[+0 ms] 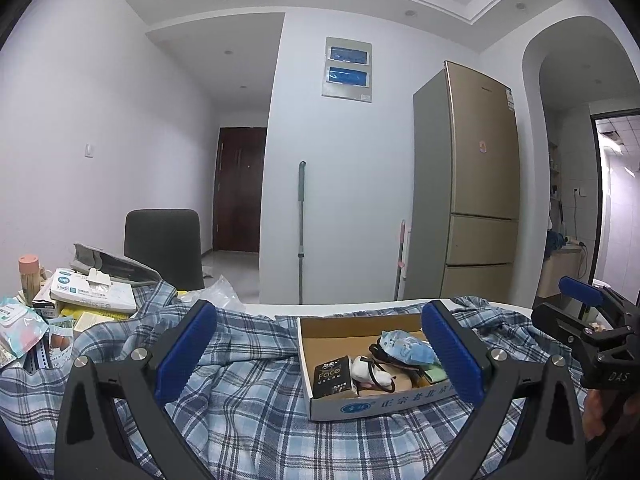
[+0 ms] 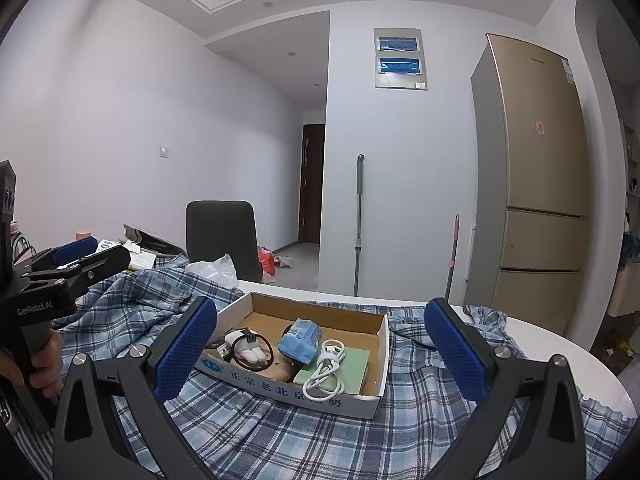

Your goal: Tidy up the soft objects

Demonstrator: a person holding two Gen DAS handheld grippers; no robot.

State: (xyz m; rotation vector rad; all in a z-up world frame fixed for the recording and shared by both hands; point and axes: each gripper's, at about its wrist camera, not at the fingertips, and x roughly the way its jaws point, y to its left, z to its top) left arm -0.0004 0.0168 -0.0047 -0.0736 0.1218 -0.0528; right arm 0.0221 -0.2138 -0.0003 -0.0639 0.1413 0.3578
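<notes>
A blue plaid shirt (image 1: 248, 392) (image 2: 280, 432) lies crumpled across the table. On it rests a shallow cardboard box (image 1: 320, 404) (image 2: 382, 344) holding a light blue packet (image 1: 408, 346) (image 2: 300, 338), a white cable (image 2: 326, 368), a white item with a black cord (image 2: 246, 346) and a black pack (image 1: 332, 376). My left gripper (image 1: 320, 356) is open above the shirt, facing the box. My right gripper (image 2: 322, 354) is open, with the box between its fingers in the view. Neither holds anything.
At the left of the table sit a tissue pack (image 1: 94, 290), a pink-capped jar (image 1: 30, 280), snack packets (image 1: 18, 326) and a plastic bag (image 1: 218, 292). A dark chair (image 1: 164, 248) stands behind. A fridge (image 1: 472, 200) and mops (image 1: 301, 232) stand by the wall. A hand (image 2: 44, 360) holds the left gripper's handle.
</notes>
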